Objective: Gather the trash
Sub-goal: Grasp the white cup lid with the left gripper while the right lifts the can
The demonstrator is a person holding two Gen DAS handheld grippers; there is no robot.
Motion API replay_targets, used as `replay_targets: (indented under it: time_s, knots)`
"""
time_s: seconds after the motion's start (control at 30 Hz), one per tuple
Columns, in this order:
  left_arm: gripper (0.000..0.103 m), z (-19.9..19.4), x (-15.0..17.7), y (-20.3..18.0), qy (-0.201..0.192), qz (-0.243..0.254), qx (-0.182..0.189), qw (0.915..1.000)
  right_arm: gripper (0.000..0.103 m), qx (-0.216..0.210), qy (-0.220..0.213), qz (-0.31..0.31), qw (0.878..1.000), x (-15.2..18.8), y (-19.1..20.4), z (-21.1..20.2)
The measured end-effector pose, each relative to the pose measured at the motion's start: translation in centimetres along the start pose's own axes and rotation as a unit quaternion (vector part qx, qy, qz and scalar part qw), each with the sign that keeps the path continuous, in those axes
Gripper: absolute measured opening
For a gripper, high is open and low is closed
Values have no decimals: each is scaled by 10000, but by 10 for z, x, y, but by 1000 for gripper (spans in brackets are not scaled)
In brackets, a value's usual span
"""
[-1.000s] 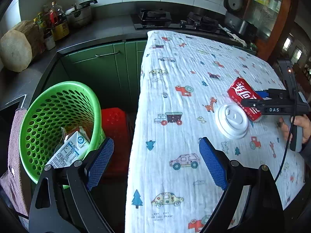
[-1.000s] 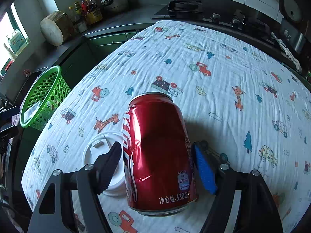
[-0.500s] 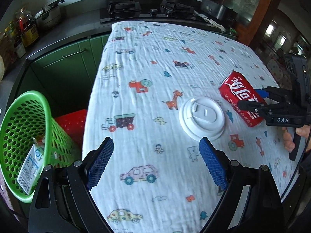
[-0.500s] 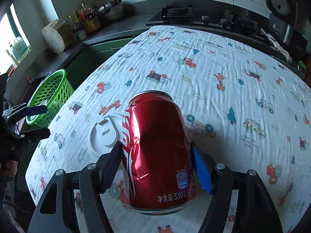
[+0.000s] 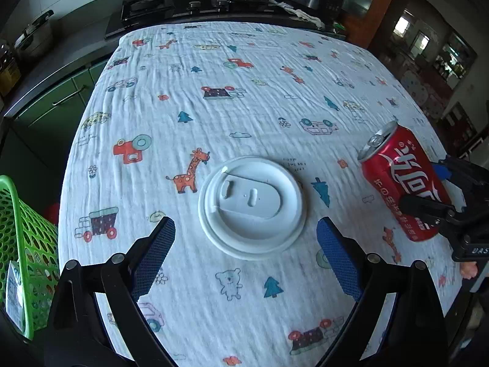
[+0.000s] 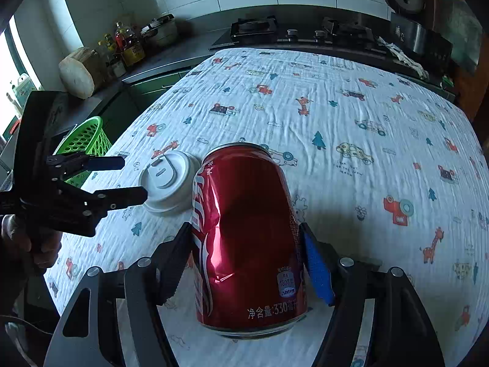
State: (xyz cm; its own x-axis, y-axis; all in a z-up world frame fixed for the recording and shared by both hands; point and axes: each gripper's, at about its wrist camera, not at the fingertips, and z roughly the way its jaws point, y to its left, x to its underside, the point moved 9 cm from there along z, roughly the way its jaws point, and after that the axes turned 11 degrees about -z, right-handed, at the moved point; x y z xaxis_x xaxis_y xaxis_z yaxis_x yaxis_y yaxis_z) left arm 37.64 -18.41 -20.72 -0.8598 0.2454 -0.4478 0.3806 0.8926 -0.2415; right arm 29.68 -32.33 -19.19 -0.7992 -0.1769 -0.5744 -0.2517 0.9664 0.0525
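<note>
A white plastic cup lid lies flat on the patterned tablecloth, just ahead of my left gripper, which is open and empty with its fingers either side of the lid's near edge. My right gripper is shut on a dented red soda can and holds it tilted above the table. The can also shows at the right of the left wrist view. The lid shows left of the can in the right wrist view. The left gripper appears there too.
A green perforated trash basket stands off the table's left edge with a carton inside; it also shows in the right wrist view. A counter with stove, pot and bottles runs behind the table.
My left gripper has swung right from the basket and come in close over the lid. My right gripper has lifted the can higher off the cloth.
</note>
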Motion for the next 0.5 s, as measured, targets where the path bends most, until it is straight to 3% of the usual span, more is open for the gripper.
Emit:
replay_targets:
  time_s: [0.5]
  knots:
    - [89,35,-3,-6,87,180,-360,9992,67,-27,-115,162,9998,9,1,-13]
